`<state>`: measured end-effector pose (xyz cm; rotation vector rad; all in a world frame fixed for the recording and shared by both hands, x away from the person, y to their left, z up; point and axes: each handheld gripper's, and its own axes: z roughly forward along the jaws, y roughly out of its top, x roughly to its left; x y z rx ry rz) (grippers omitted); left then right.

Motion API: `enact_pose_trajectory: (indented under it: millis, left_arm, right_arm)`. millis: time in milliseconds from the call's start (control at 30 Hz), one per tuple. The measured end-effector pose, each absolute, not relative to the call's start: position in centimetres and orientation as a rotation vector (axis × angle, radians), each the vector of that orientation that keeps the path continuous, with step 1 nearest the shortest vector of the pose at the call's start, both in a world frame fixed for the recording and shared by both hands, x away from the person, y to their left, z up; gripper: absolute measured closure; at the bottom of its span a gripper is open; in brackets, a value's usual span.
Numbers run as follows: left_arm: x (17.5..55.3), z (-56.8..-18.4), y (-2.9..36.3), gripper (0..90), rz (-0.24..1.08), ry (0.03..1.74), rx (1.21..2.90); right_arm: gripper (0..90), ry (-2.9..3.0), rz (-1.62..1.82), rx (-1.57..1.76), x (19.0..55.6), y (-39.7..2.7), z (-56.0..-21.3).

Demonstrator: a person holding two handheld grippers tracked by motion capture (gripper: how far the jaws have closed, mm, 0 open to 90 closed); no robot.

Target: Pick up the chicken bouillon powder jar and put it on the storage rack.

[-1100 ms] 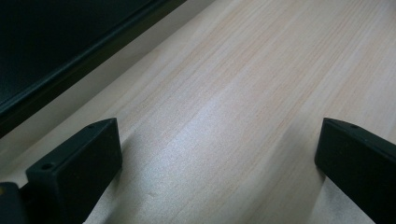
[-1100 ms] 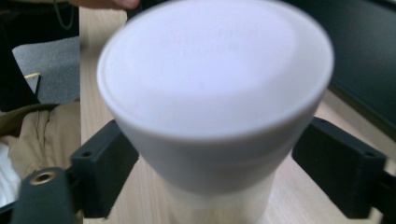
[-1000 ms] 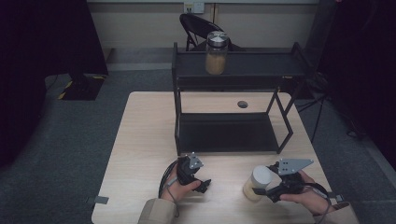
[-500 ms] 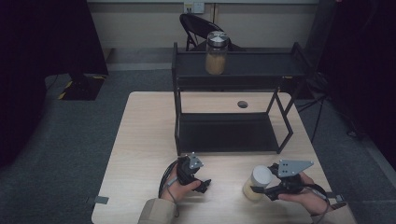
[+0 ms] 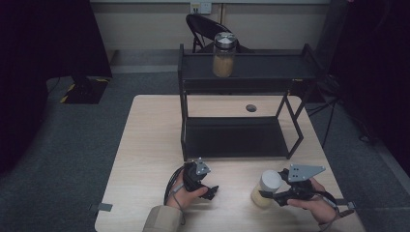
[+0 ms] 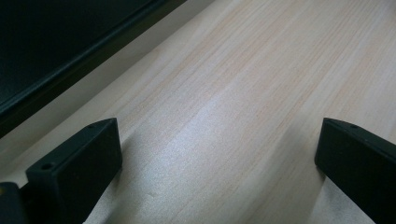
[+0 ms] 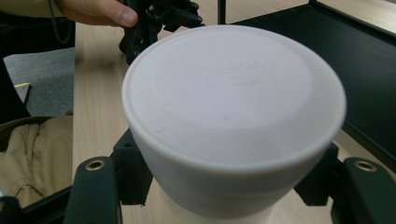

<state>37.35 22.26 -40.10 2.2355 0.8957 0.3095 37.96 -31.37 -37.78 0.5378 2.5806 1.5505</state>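
Observation:
Near the table's front edge my right gripper (image 5: 264, 195) is shut on a white-lidded jar (image 5: 269, 184) with pale contents. The jar's white lid (image 7: 233, 93) sits close up in the right gripper view, with my right gripper (image 7: 229, 191) holding the body just under the lid, one black jaw on each side. To its left my left gripper (image 5: 211, 192) rests low over the table. Its jaws stand wide apart in the left gripper view, and my left gripper (image 6: 219, 154) is open with bare wood between them. The left gripper (image 7: 159, 18) appears beyond the lid.
A black two-tier rack (image 5: 241, 140) stands mid-table; its lower shelf is bare. On its top shelf is a glass jar (image 5: 225, 54) with a metal lid and yellowish contents. A small dark hole (image 5: 251, 108) marks the wooden table (image 5: 150, 145). A folding chair (image 5: 203, 24) stands behind.

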Motion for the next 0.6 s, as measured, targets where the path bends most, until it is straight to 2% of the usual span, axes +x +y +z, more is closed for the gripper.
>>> enact_pose_trajectory:
  millis: [600]
  left_arm:
    - [37.3,-40.1,22.3,0.1,0.31,0.896,2.236]
  right_arm:
    - [34.4,2.58,1.524,0.587,38.7,-31.3,-36.6]
